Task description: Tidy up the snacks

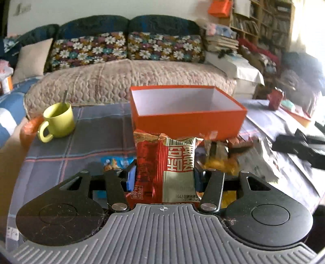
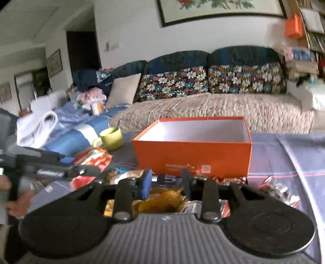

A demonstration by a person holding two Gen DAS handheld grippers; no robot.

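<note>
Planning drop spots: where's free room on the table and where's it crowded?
Free: inside the orange box; the bare cloth between the green mug and the box; the cloth right of the box. Crowded: the snack pile in front of the box.

Ahead of me a sofa (image 1: 130, 75) runs along the wall, draped with a quilted beige cover, with two floral cushions (image 1: 87, 49) leaning on its dark backrest and a plain beige pillow (image 2: 124, 90) beside them. On the counter (image 1: 97, 130), which wears a checked blue-grey cloth, I see a lime green mug (image 1: 59, 119) with a utensil handle poking out of it. A framed picture (image 2: 221, 10) hangs above the sofa. To the right I make out a bookshelf (image 1: 264, 22) packed with books, and a stack of books (image 1: 221, 43) near the sofa's end.
</note>
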